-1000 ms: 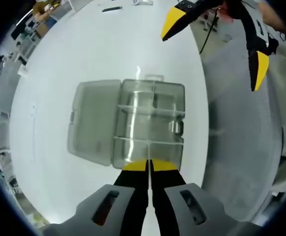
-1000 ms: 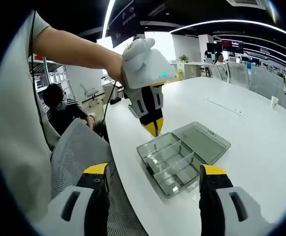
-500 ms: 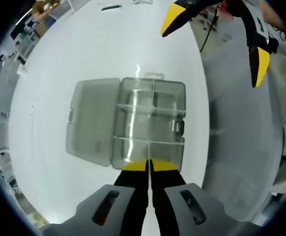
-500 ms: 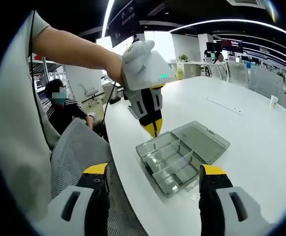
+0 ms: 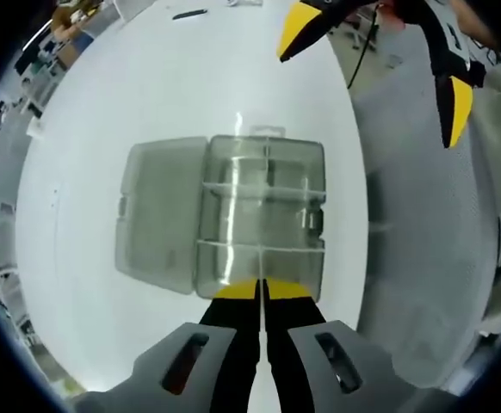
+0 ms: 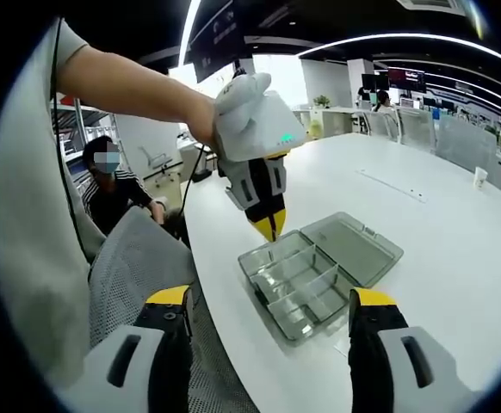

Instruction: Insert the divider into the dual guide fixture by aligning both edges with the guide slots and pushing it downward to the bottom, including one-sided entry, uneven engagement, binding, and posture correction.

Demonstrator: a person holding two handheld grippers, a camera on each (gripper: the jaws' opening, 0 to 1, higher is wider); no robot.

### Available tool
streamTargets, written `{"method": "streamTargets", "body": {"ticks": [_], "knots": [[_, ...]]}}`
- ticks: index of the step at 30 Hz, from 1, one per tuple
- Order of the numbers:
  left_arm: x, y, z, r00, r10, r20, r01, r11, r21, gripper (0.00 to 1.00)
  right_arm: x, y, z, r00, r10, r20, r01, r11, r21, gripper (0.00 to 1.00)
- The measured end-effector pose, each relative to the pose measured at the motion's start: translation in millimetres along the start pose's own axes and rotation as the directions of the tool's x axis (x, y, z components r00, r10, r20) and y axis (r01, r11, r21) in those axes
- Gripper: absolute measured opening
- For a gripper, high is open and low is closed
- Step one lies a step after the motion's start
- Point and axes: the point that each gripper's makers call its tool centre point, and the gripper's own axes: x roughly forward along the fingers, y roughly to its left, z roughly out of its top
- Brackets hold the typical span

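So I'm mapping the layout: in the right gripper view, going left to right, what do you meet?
Seated person → mesh chair back → left gripper → clear compartment box → open lid → paper cup.

Sits near the table (image 6: 457, 258) edge beside a mesh chair (image 6: 139, 258): compartment box (image 6: 298, 288), lid (image 6: 354, 248) open flat on the side away from that edge.
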Motion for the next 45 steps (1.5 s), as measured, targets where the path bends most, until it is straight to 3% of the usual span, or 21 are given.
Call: {"method": "streamTargets", "body": {"ticks": [45], "knots": [[11.6,0.4,-4.9,0.997,-0.066,-0.034,0.067,0.997,0.030,0.00,-1.3,-0.9,0.4,1.000,-0.001,0.004,0.001,1.000,0.010,0.71]]}}
